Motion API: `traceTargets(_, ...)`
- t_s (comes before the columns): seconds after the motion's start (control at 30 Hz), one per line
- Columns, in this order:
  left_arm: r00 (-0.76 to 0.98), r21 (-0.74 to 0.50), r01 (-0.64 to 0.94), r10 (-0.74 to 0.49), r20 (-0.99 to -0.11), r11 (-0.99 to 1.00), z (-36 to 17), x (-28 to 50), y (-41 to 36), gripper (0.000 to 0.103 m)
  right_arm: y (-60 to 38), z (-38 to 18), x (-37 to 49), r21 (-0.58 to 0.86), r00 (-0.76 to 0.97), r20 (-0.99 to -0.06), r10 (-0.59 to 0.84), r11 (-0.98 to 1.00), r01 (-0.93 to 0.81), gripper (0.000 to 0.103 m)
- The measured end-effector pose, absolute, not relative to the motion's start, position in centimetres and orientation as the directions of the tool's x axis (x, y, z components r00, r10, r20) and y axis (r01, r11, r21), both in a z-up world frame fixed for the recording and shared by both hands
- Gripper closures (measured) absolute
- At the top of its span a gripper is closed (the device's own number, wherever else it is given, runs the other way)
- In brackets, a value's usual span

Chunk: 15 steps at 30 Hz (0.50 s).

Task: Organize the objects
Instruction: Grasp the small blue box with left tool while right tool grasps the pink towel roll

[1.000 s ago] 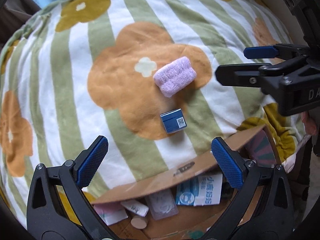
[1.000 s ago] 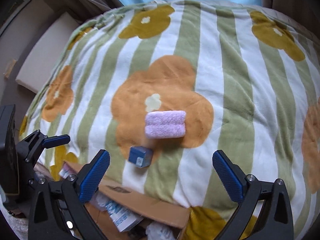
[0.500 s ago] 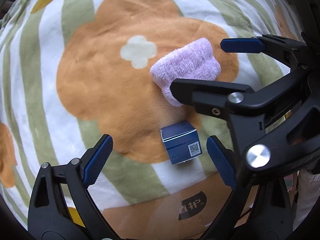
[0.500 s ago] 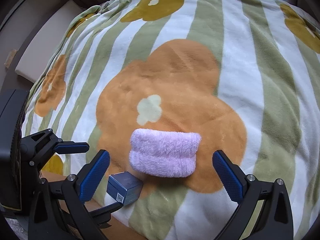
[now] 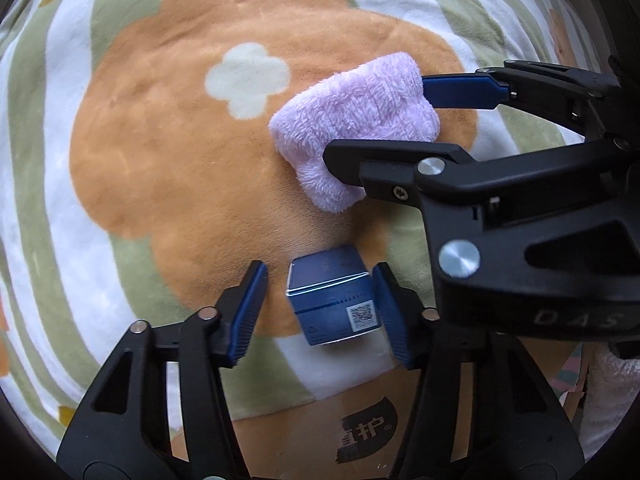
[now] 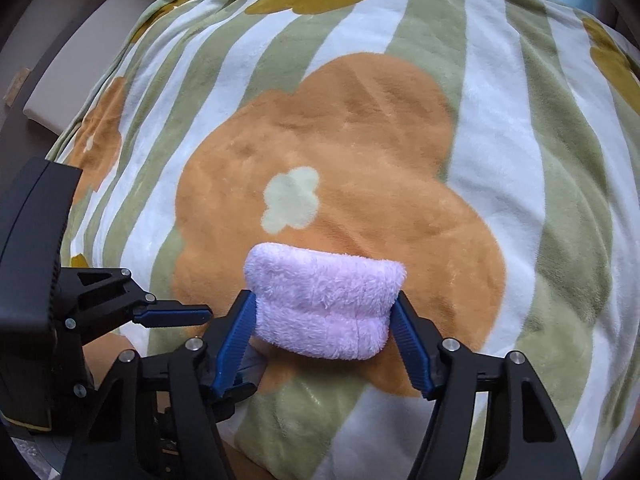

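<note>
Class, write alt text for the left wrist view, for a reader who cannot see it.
The left gripper straddles a small blue box lying on a striped, flowered blanket, one pad touching the box, the other apart. Beyond it, the right gripper closes around a lilac cloth. A cardboard flap shows below.

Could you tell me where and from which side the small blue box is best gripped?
Grip the small blue box across its two flat side faces, coming from the near side, as the left gripper is placed. Its right pad looks to touch the box; a gap remains at the left. The faces look flat and parallel, which should suit the pads.
</note>
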<state>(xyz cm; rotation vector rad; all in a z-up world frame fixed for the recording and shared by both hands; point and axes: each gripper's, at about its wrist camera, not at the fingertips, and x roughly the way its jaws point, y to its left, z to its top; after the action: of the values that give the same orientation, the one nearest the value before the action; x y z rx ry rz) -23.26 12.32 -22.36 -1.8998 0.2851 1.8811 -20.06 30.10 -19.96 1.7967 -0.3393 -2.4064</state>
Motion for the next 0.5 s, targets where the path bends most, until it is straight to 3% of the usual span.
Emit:
traceTargets(0.1, 0.050, -0.177, -0.453, 0.174, -0.984, -0.874, -22.2, -23.0, 12.6, 0.064, 30.3, -20.0, -20.0, 0.250, -0.291, -0.930, -0.226, -0.967, -0.050, 0.048)
traceTargets(0.33, 0.032, -0.168, -0.457, 0.173, -0.984, -0.874, -21.8, -22.5, 12.5, 0.065, 30.4, -19.4, -19.9, 0.249, -0.306, -0.925, -0.226, -0.968, -0.038, 0.065)
traceTargets(0.5, 0.032, -0.184, -0.449, 0.190, -0.981, -0.875, -21.2, -22.2, 12.1, 0.067, 30.5, -18.8, -19.5, 0.244, -0.316, -0.923, -0.221, -0.969, -0.033, 0.069)
